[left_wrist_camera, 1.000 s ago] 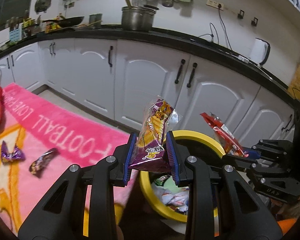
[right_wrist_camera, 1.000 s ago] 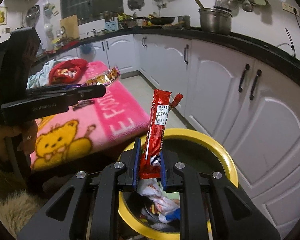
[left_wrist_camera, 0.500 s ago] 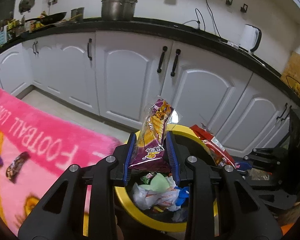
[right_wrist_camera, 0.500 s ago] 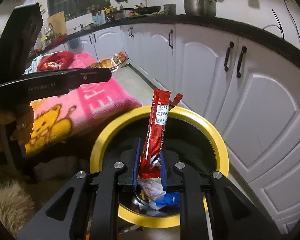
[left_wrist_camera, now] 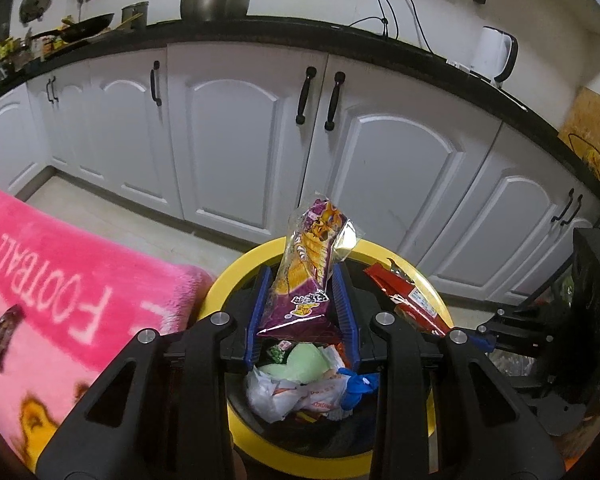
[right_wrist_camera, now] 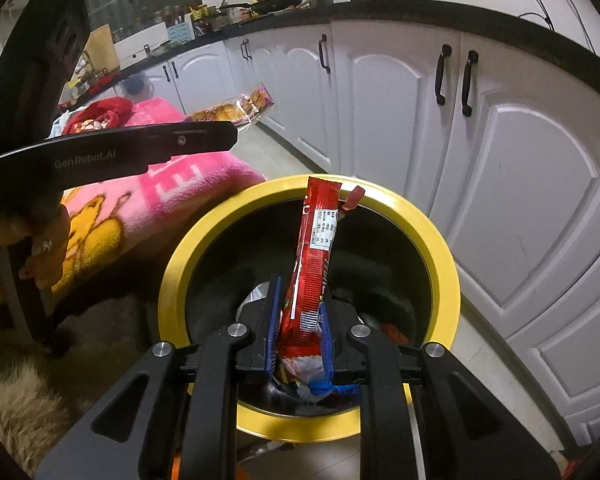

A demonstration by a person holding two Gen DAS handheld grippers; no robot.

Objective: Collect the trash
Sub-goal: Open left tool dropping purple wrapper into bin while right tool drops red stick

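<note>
My left gripper [left_wrist_camera: 302, 298] is shut on a purple and yellow snack bag [left_wrist_camera: 306, 280], held upright over the yellow-rimmed bin [left_wrist_camera: 236, 280]. Crumpled wrappers [left_wrist_camera: 300, 384] lie in the bin's dark inside. My right gripper [right_wrist_camera: 298, 320] is shut on a long red wrapper [right_wrist_camera: 312, 264], which stands up above the same bin [right_wrist_camera: 444, 264]. In the left wrist view the red wrapper [left_wrist_camera: 410, 302] and the right gripper [left_wrist_camera: 488, 338] come in from the right over the rim. In the right wrist view the left gripper [right_wrist_camera: 230, 136] reaches in from the left, the snack bag [right_wrist_camera: 236, 110] sticking out past it.
A pink blanket [left_wrist_camera: 60, 304] with white letters lies left of the bin, with a dark wrapper [left_wrist_camera: 2, 332] on it. White cabinets [left_wrist_camera: 240, 144] under a black counter stand close behind. A person's hand [right_wrist_camera: 40, 248] holds the left gripper's handle. A red cloth [right_wrist_camera: 100, 114] lies far back.
Both grippers have moved down and toward the bin with their wrappers still held. The bin now fills more of each view, and the blanket has slid off to the left.
</note>
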